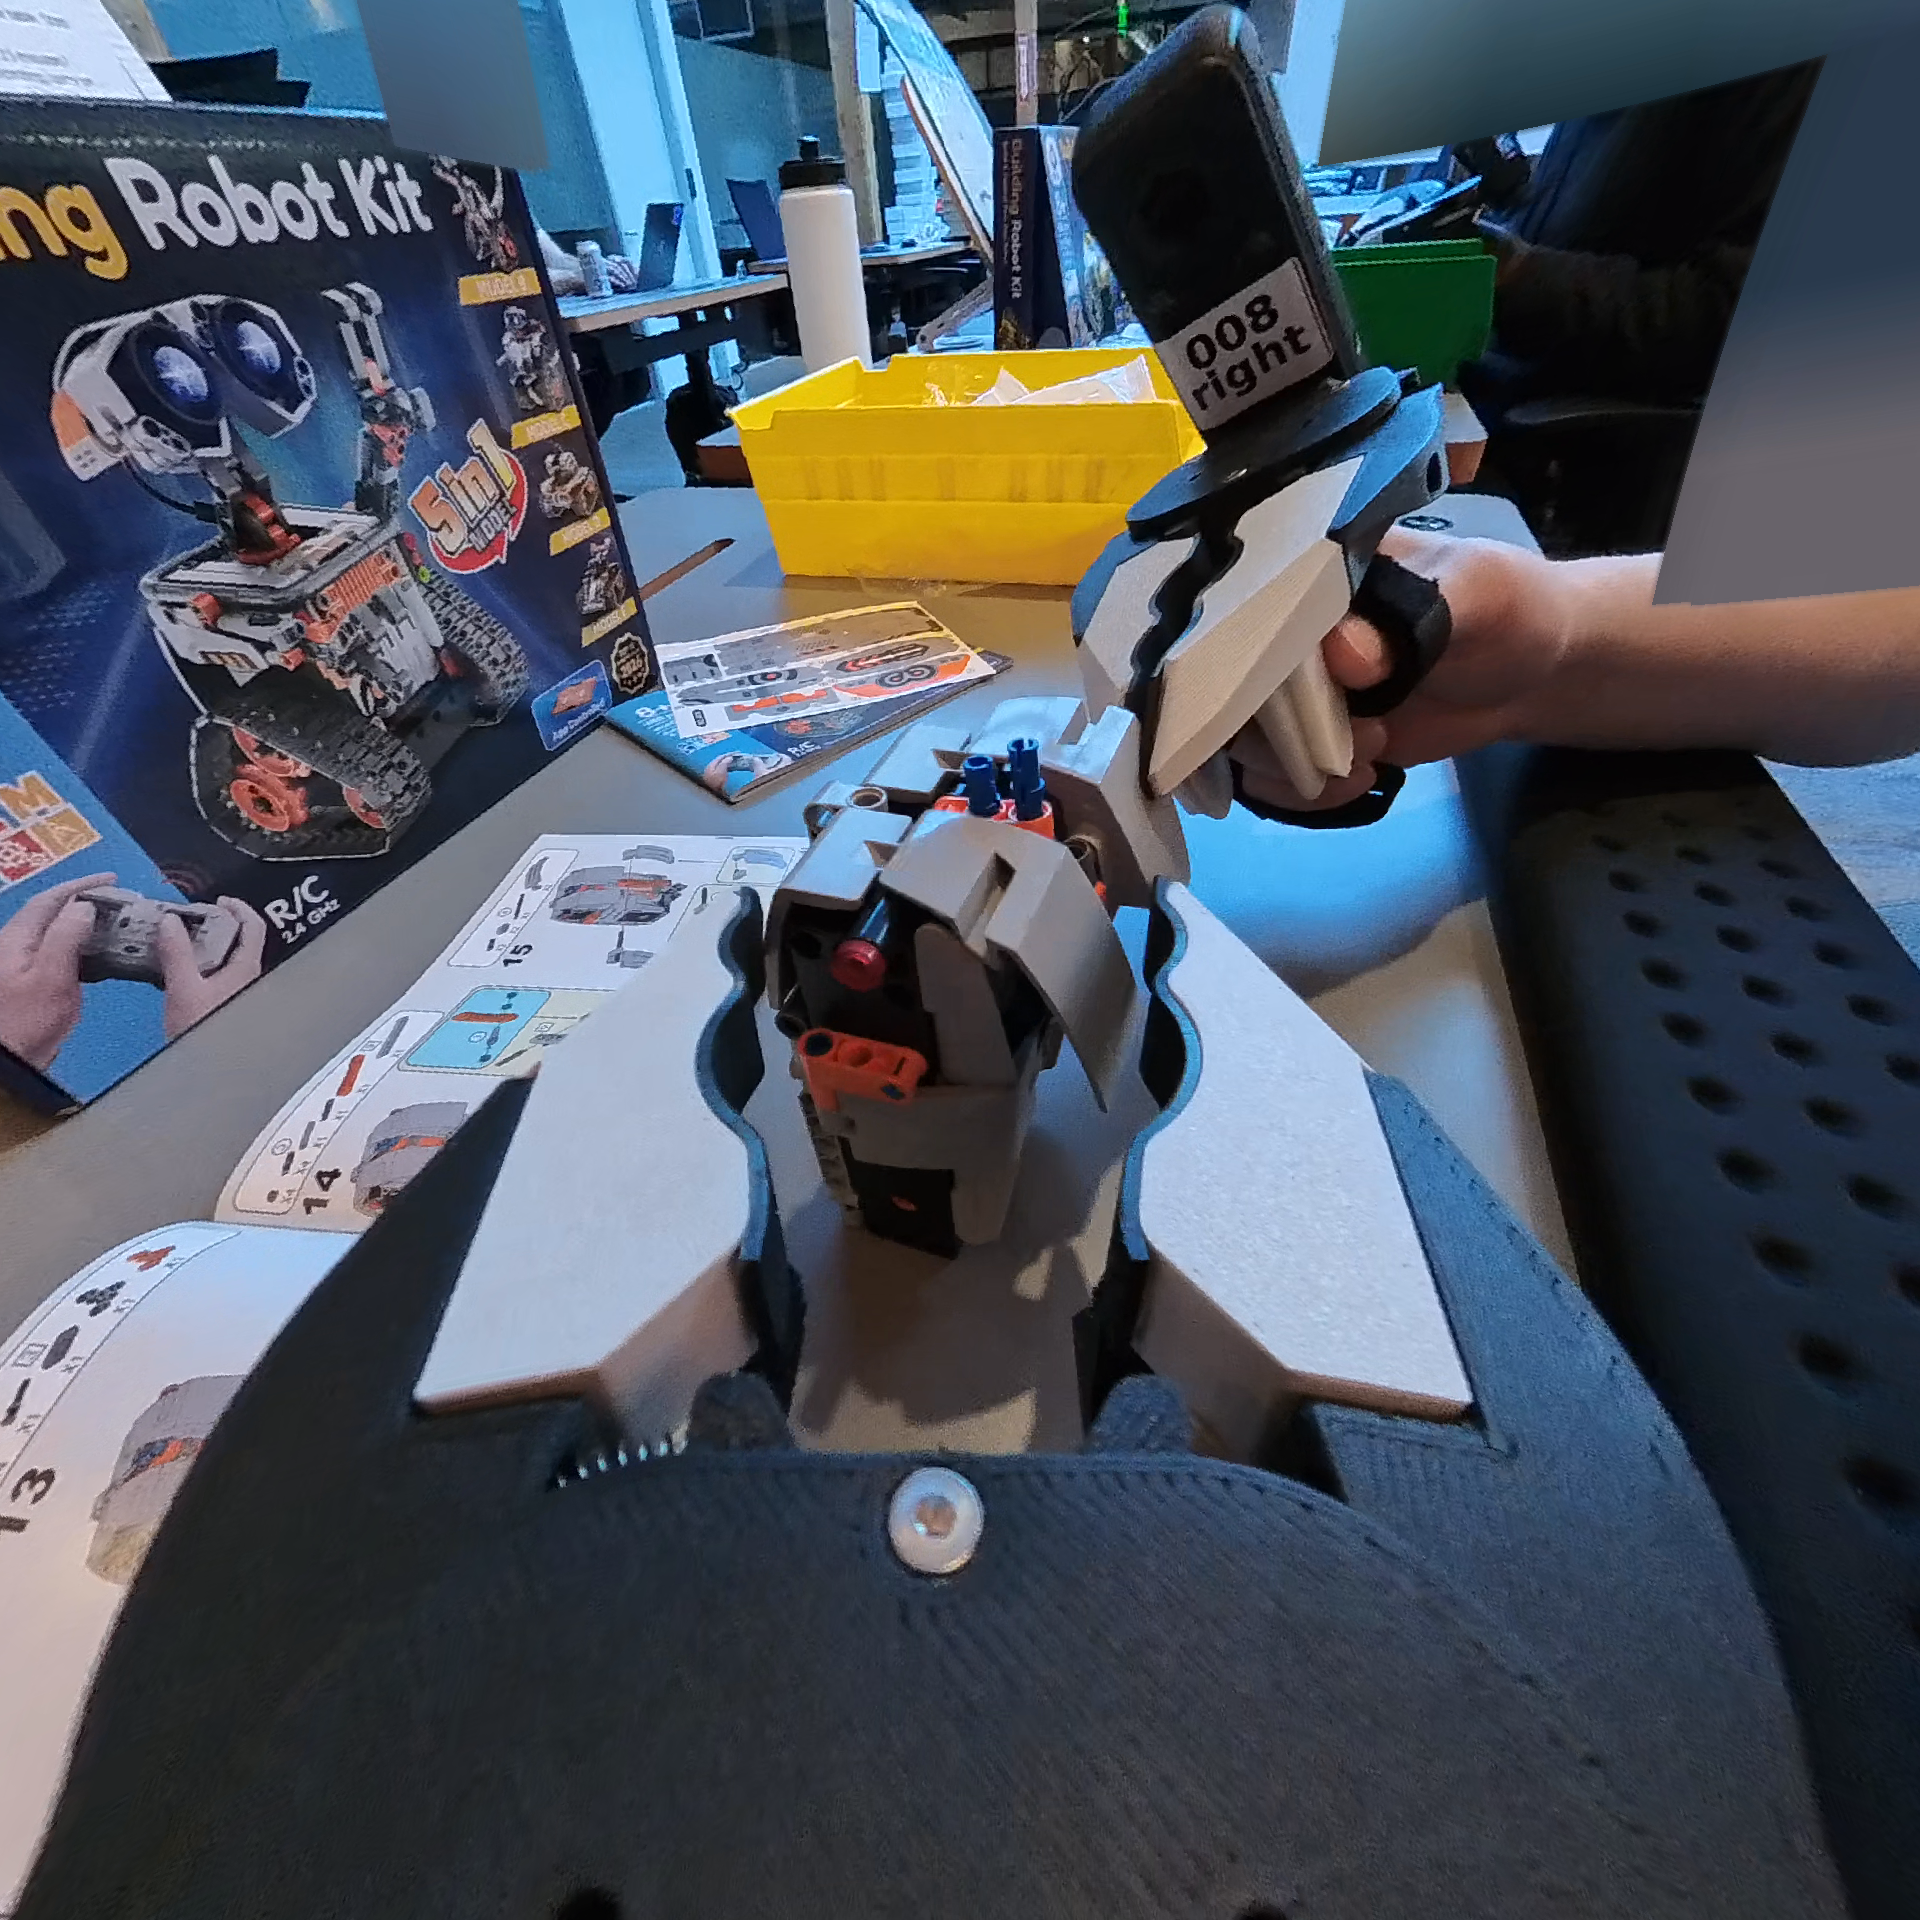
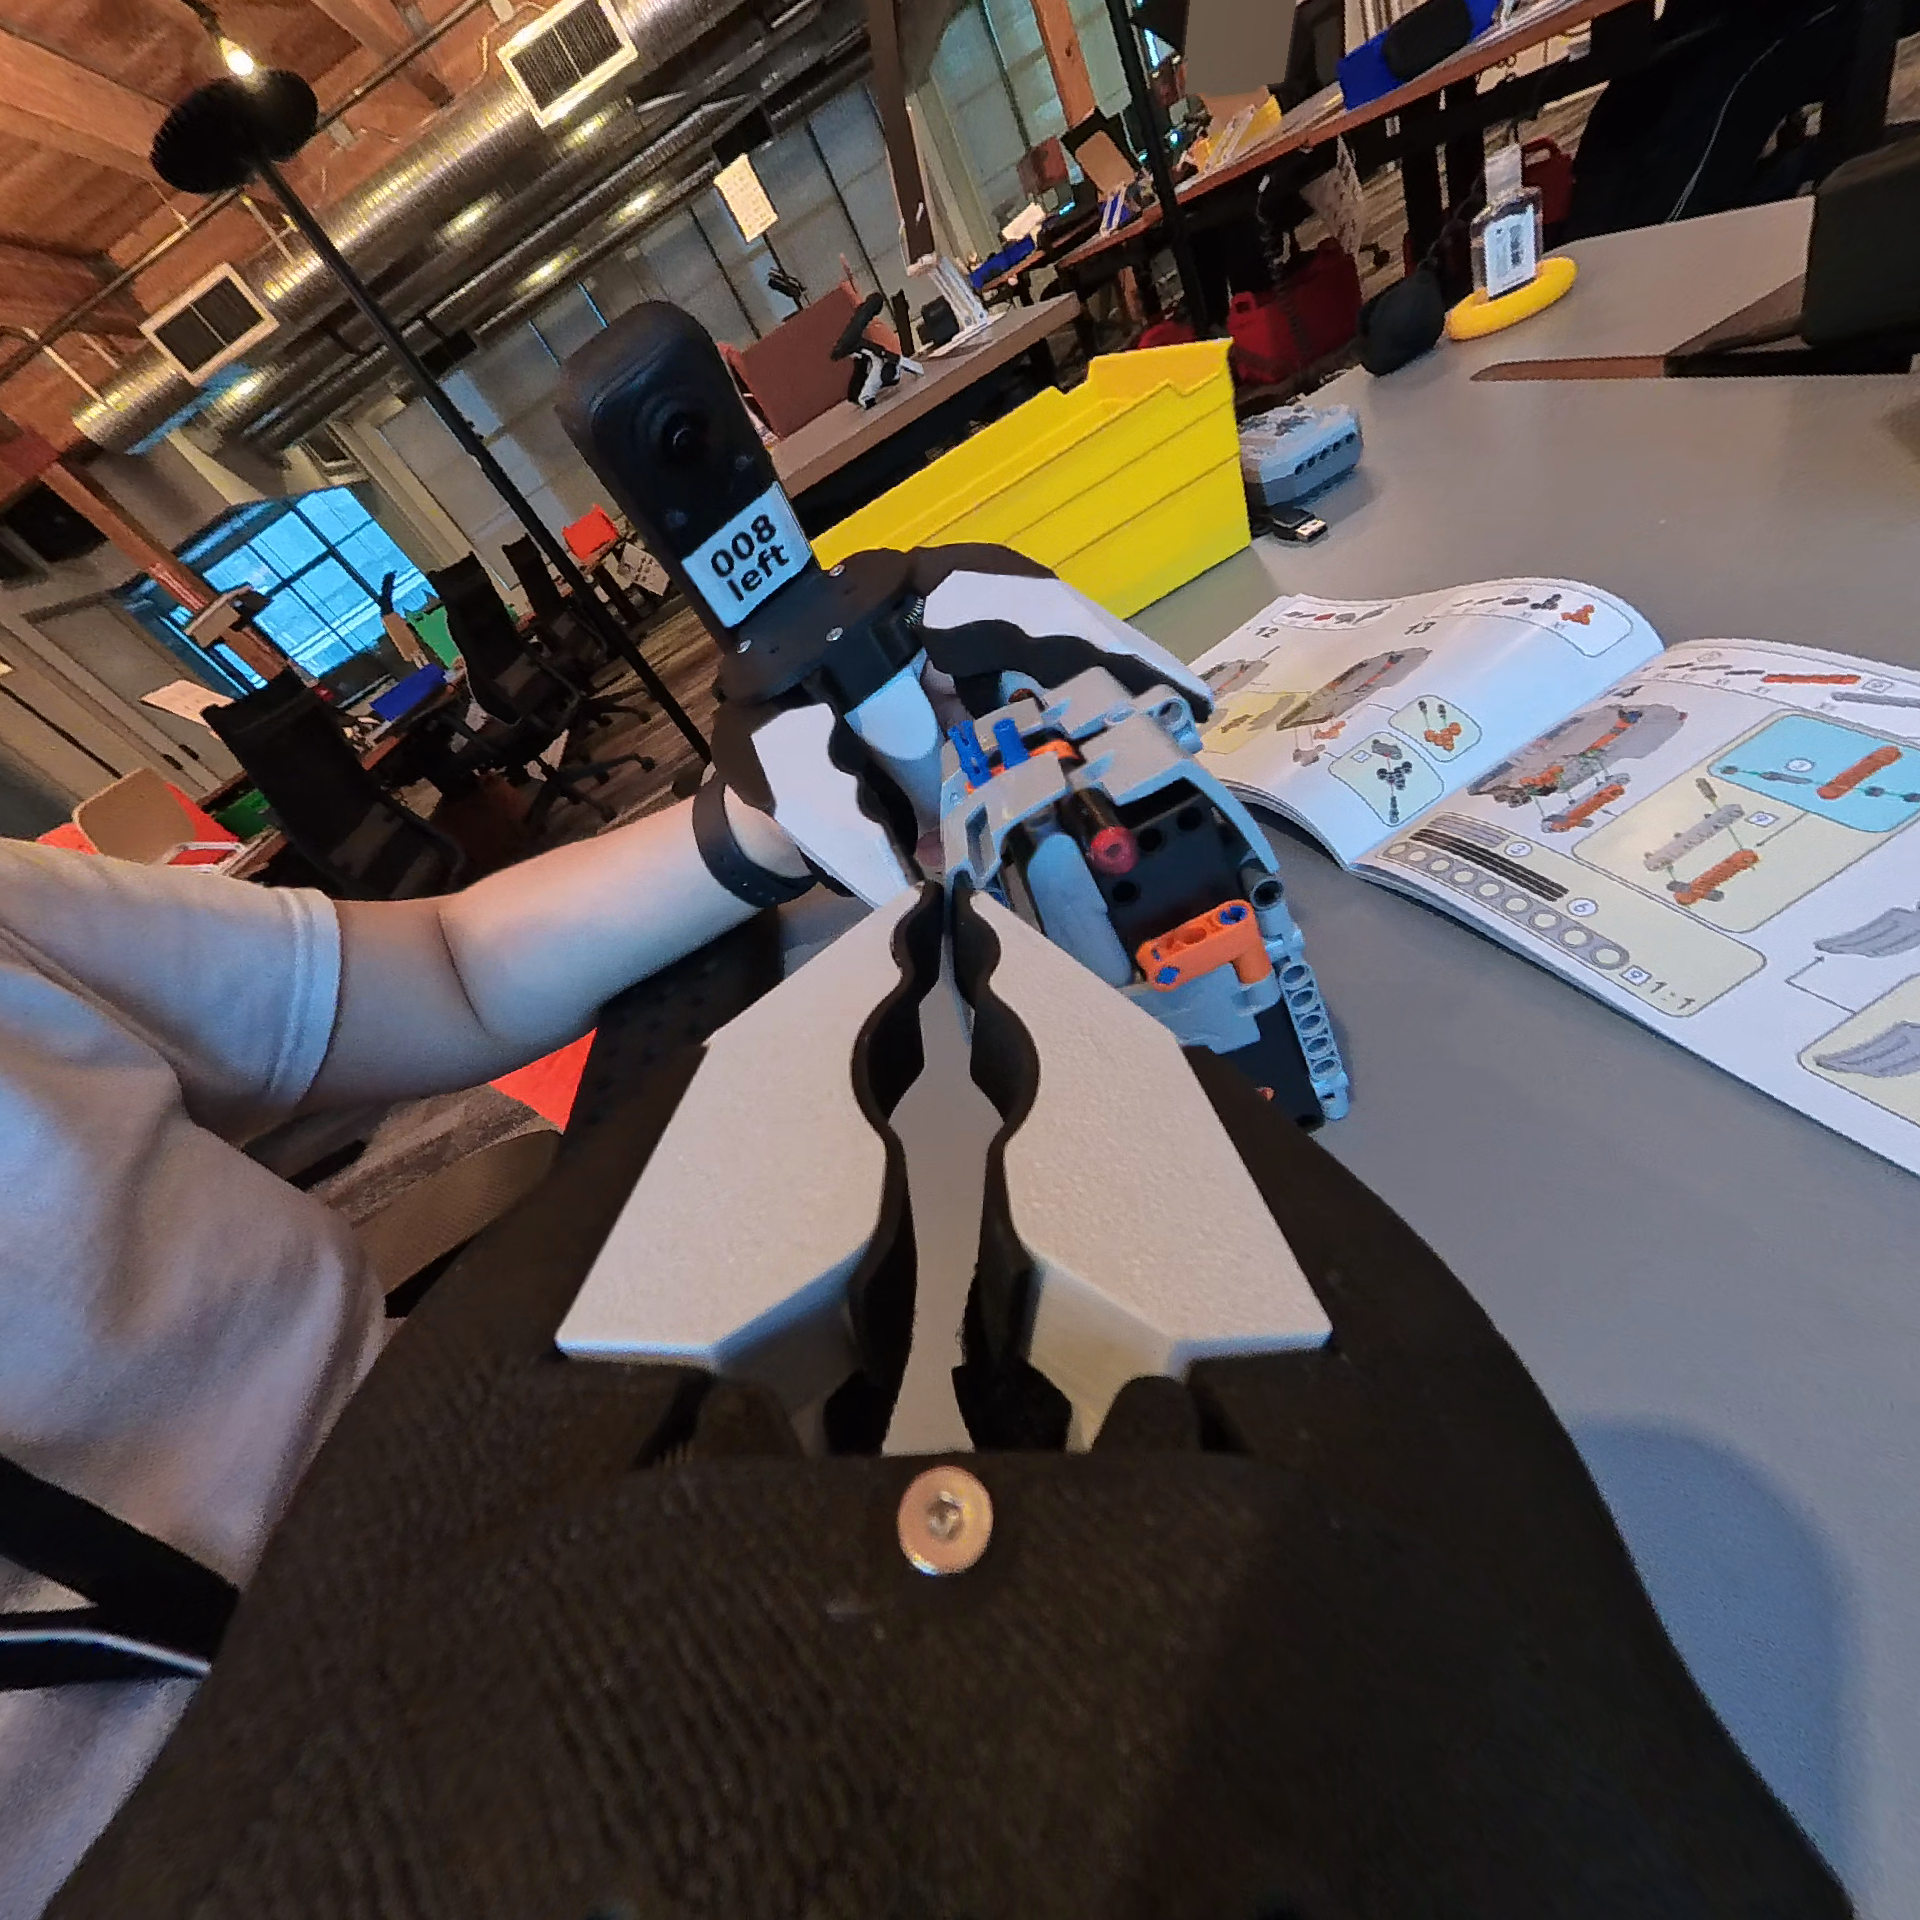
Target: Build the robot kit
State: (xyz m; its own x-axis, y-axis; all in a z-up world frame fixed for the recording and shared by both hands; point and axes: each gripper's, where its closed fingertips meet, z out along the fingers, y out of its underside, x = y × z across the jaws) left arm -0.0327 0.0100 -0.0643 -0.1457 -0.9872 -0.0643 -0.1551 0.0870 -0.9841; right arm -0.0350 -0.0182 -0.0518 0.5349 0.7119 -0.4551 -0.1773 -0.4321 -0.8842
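Note:
A half-built brick model (image 1: 935,1018) of grey, black and orange parts, with a red pin and two blue pins, stands between the fingers of my left gripper (image 1: 956,904), which is shut on its sides just above the grey table (image 1: 1382,997). My right gripper (image 2: 940,894) comes in from the far right in the left wrist view (image 1: 1117,727). It is shut on a grey panel (image 1: 1132,800) at the model's upper far end. In the right wrist view the model (image 2: 1164,883) lies just beyond my fingertips, with the left gripper (image 2: 935,727) clasping it from behind.
An open instruction booklet (image 1: 468,1039) lies left of the model and shows in the right wrist view (image 2: 1610,831). A blue kit box (image 1: 260,520) stands at the left. A yellow bin (image 1: 966,468), a sticker sheet (image 1: 821,665) and a black perforated chair (image 1: 1714,1039) are around. Only a small space, under 4 cm, lies between the two pairs of fingers.

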